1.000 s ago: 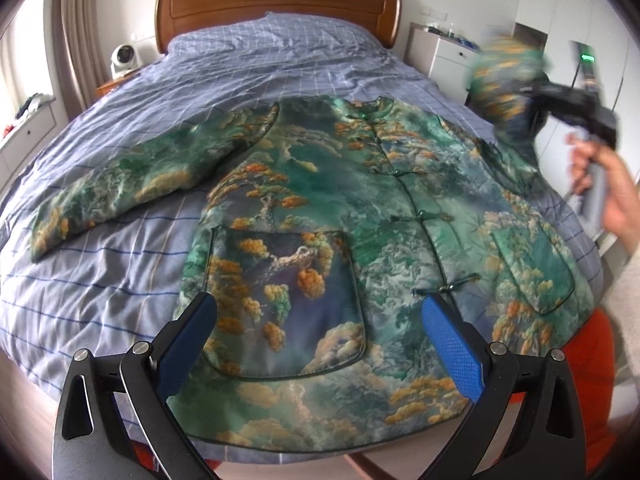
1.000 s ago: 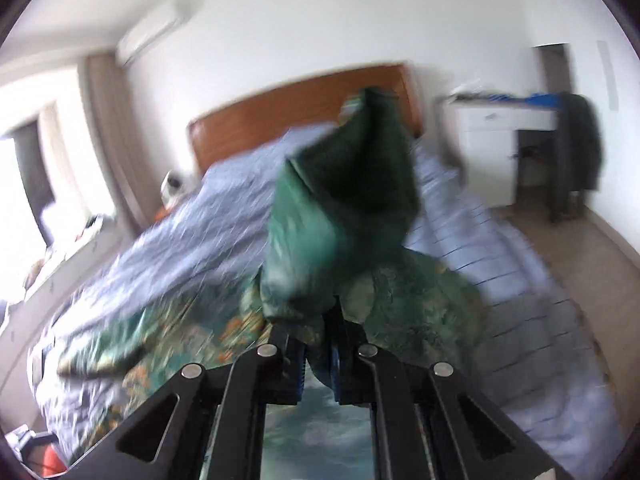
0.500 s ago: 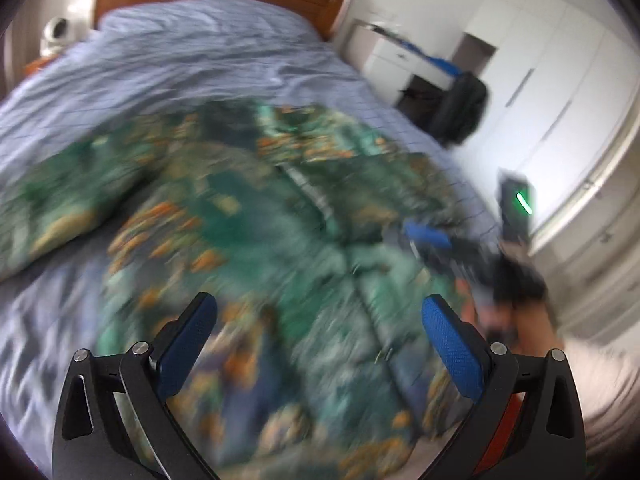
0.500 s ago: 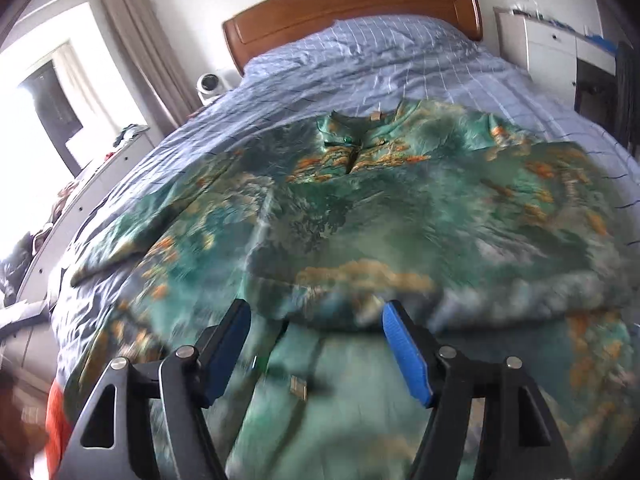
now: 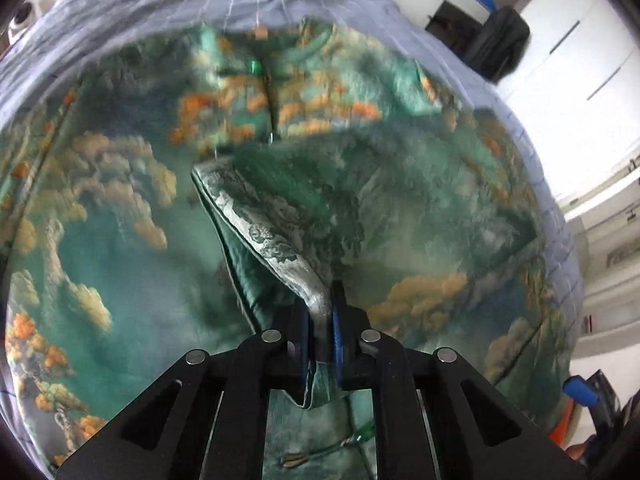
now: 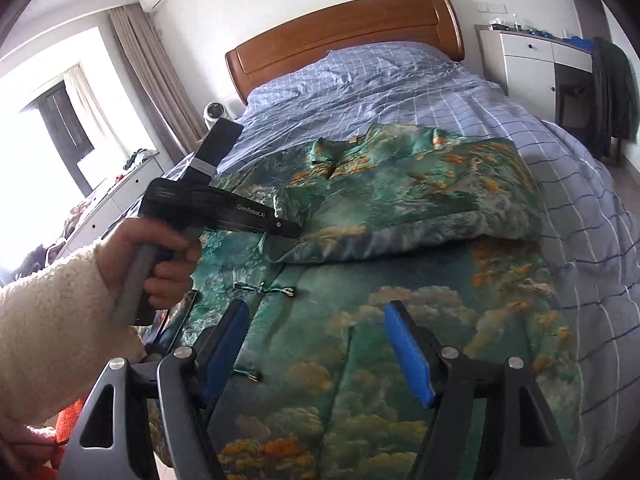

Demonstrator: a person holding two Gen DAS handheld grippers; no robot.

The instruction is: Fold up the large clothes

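Note:
A large green padded jacket [image 6: 400, 300] with orange and cloud print lies front up on the bed. Its right sleeve [image 6: 400, 216] lies folded across the chest. My left gripper [image 5: 320, 340] is shut on the cuff of that sleeve [image 5: 316, 304], just above the jacket front [image 5: 120, 248]. The left gripper also shows in the right wrist view [image 6: 298, 229] at the sleeve's end. My right gripper [image 6: 316, 352] is open and empty above the jacket's lower front.
The bed has a blue checked sheet [image 6: 400, 80] and a wooden headboard [image 6: 344, 28]. A white dresser [image 6: 528, 60] and a dark chair [image 6: 612, 92] stand to the right. A small camera [image 6: 216, 112] sits at the left of the headboard.
My right gripper laid the sleeve across the chest, let go and drew back. My left gripper moved in over the jacket and shut on the sleeve's cuff.

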